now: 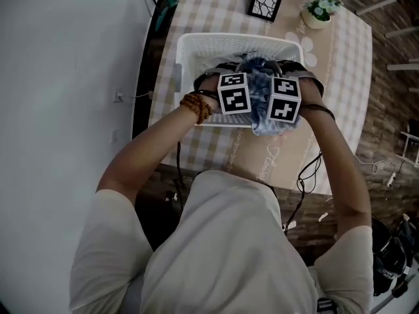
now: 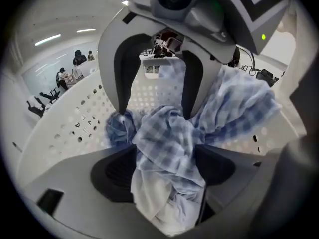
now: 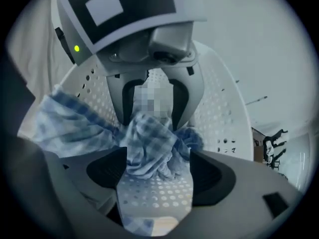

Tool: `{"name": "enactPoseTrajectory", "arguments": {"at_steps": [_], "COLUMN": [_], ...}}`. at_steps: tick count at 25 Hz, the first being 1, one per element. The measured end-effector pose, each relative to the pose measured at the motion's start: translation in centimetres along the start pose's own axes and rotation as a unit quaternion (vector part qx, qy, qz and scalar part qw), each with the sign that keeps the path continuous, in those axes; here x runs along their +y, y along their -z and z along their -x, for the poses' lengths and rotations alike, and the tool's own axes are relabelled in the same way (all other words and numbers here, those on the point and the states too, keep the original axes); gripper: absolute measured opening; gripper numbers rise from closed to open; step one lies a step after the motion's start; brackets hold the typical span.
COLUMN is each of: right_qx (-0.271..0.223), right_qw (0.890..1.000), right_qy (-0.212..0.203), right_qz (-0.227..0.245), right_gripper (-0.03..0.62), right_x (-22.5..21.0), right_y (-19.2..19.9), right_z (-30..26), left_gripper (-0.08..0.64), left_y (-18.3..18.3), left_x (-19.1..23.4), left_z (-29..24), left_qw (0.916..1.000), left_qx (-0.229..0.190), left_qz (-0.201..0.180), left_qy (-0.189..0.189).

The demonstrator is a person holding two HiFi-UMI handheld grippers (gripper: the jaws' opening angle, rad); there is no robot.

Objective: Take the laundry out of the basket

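A person leans over a white perforated laundry basket [image 1: 190, 51] standing on a surface [image 1: 209, 5] covered with a checked cloth. Both claws reach steeply down into the basket, side by side. The left claw [image 2: 167, 156] is spread wide, with a bunched blue-and-white checked cloth [image 2: 164, 138] lying between its jaws but not yet pinched. The right claw [image 3: 158, 161] is likewise spread wide, with the same cloth and the dotted basket floor showing between its jaws.

The cloth is a crumpled heap, so it has no clear pointing end. Its longer run seems to go from the far inside of the basket to the near rim, where a fold hangs over the edge; another flap spreads out sideways.

Risks, as a judgement: the two claws face each other very closely, so closing them could knock them together. Either might catch only a thin fold, letting the cloth slip on lifting. The draped fold could drag on the rim and pull the light basket toward the near edge.
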State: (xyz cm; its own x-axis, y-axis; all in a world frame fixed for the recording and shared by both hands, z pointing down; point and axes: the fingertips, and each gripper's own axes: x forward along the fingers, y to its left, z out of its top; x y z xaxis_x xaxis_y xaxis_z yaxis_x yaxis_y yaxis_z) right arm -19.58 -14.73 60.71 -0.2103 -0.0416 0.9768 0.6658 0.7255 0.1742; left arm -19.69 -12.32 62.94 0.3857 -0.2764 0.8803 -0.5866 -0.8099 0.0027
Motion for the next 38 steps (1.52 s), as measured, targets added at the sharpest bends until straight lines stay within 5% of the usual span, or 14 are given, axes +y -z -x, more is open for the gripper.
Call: {"name": "enactPoseTrajectory", "arguments": {"at_steps": [9, 13, 17, 20, 27, 38], "right_qx": [0.083, 0.076, 0.07, 0.06, 0.015, -0.035], "right_qw": [0.989, 0.985, 0.984, 0.986, 0.996, 0.995], "right_qy": [-0.077, -0.082, -0.072, -0.067, -0.033, 0.097], "right_qz": [0.092, 0.133, 0.148, 0.139, 0.082, 0.011], "right_gripper": [0.414, 0.196, 0.097, 0.086, 0.083, 0.083], "right_x": [0.7, 2.0, 2.0, 1.7, 0.0, -3.0], "right_y": [0.2, -0.1, -0.5, -0.7, -1.1, -1.1], "right_z": [-6.0, -7.8, -8.2, -7.3, -1.8, 12.7], "left_gripper": [0.399, 0.283, 0.148, 0.092, 0.083, 0.08], "left_y": [2.6, 3.0, 3.0, 2.6, 0.0, -8.2], "left_x": [0.6, 0.0, 0.1, 0.5, 1.2, 1.9], "left_z": [-4.0, -4.7, -4.7, -4.0, 0.6, 12.2], "left_qw": [0.9997, 0.9996, 0.9995, 0.9996, 0.999, 0.9902], "left_qx": [0.022, 0.015, 0.013, 0.008, -0.018, -0.06], "left_qz": [0.005, -0.016, -0.017, -0.01, 0.0, -0.066], "left_qy": [-0.009, -0.016, -0.025, -0.026, -0.04, -0.107]}}
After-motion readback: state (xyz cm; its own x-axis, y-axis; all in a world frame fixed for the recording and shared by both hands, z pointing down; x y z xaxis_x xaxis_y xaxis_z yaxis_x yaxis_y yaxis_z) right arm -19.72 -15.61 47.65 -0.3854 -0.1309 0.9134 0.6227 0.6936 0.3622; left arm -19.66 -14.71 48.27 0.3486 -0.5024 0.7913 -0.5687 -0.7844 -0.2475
